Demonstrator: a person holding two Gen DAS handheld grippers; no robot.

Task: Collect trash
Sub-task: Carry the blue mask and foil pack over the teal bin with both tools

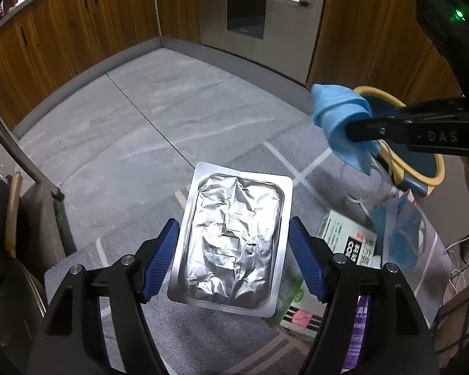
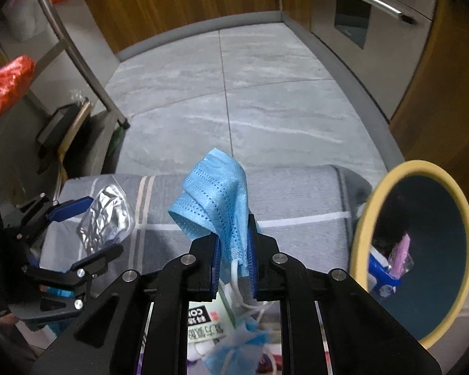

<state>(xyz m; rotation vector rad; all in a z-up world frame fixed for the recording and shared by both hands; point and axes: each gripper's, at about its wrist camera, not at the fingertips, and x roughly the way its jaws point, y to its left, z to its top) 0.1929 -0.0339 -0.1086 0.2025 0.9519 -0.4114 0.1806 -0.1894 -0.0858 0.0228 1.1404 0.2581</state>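
Left wrist view. The left tool (image 1: 233, 259) gripped a silver foil tray (image 1: 231, 243) by its two long edges, blue pads (image 1: 161, 259) against its sides, the tray reaching toward 12 o'clock. Beyond it the grey tiled floor (image 1: 159, 115) lay open as far as the wooden cabinets (image 1: 62, 34) and the steel oven door (image 1: 259, 15). At 2 o'clock the right tool (image 1: 359, 128) held a blue face mask (image 1: 340, 115) in front of the yellow-rimmed bin (image 1: 422, 162). Printed boxes (image 1: 350, 243) and another mask (image 1: 403, 234) lay on the grey mat (image 1: 203, 337) at 4 o'clock.

Right wrist view. The right tool (image 2: 234, 250) was clamped on the blue face mask (image 2: 215, 193), its fold rising toward 12 o'clock and white ear loops (image 2: 237, 284) hanging below the pads. The bin (image 2: 422, 250) stood at 3 o'clock, just beside the tool, with litter inside. At 9 o'clock the left tool (image 2: 90, 228) carried the foil tray (image 2: 106, 218) over the mat (image 2: 297, 203). Bare floor (image 2: 234, 93) extended ahead; a metal rack leg (image 2: 87, 68) bounded it at 10 o'clock.
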